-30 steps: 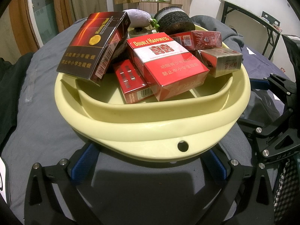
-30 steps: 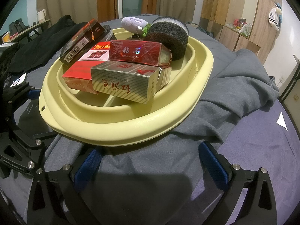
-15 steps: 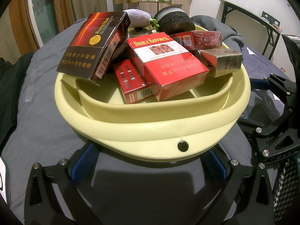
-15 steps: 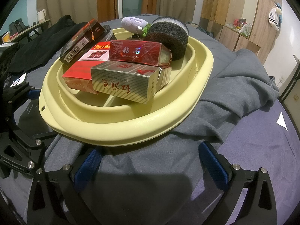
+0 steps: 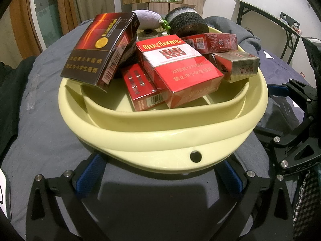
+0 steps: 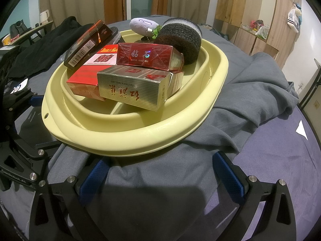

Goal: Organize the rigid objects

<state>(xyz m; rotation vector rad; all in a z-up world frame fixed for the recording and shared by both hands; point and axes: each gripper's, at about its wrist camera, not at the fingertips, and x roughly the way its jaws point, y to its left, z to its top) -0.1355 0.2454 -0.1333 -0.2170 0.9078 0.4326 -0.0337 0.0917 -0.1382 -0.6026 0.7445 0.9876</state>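
Note:
A pale yellow basin (image 5: pixel 160 140) (image 6: pixel 180 124) sits on grey bedding and holds several cigarette boxes. A dark brown box (image 5: pixel 100 48) (image 6: pixel 88 44) leans on its left rim. A red Double Happiness box (image 5: pixel 178 70) (image 6: pixel 90 66) lies in the middle over a smaller red box (image 5: pixel 140 88). A glossy red box (image 5: pixel 212 42) (image 6: pixel 144 56) rests on a silver box (image 5: pixel 236 66) (image 6: pixel 132 88). A round black sponge (image 5: pixel 186 24) (image 6: pixel 180 38) and a lilac plush (image 5: pixel 146 18) (image 6: pixel 142 26) sit at the back. My left gripper (image 5: pixel 158 178) and right gripper (image 6: pixel 162 172) stand open, empty, just before the basin's rim.
A rumpled grey blanket (image 6: pixel 250 92) lies right of the basin over a purple sheet (image 6: pixel 280 160). Dark clothing (image 6: pixel 40 50) lies at the left. A folding table (image 5: pixel 266 14) and wooden cabinets (image 6: pixel 250 10) stand behind.

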